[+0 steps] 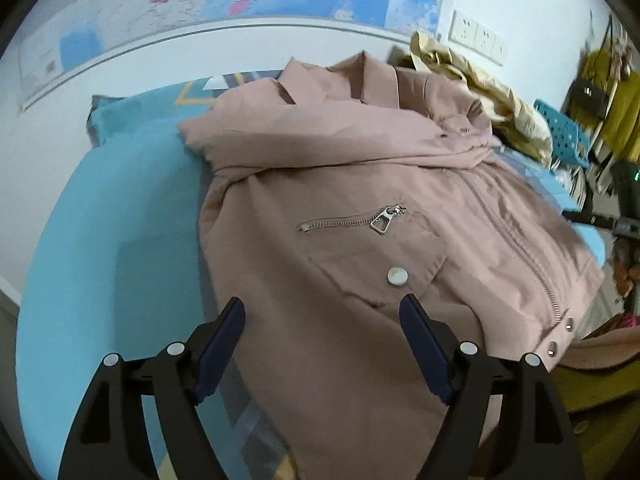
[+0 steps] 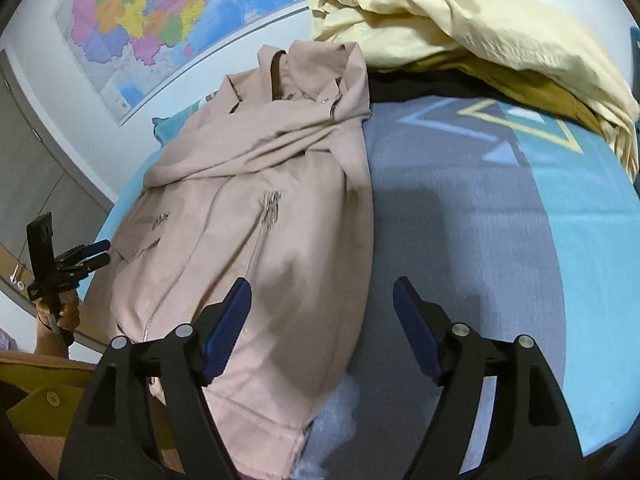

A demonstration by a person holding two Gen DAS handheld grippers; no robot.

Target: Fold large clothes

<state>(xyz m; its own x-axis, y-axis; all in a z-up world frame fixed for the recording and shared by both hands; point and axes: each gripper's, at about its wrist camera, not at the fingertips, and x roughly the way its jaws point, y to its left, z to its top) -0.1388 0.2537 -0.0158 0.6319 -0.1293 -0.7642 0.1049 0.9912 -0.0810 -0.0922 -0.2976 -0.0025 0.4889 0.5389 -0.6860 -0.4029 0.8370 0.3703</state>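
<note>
Both jaws spread, empty; pink jacket lengthwise ahead on bed, hem nearest, L gripper over it, R gripper at its right edge.

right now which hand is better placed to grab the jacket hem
Left. The left gripper hovers open over the jacket by its hem, while the open right gripper mostly sits over the bedspread.

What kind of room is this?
Probably a bedroom at home: a pink jacket lies on a blue bedspread, more clothes are piled behind, and a wall map hangs above.
</note>
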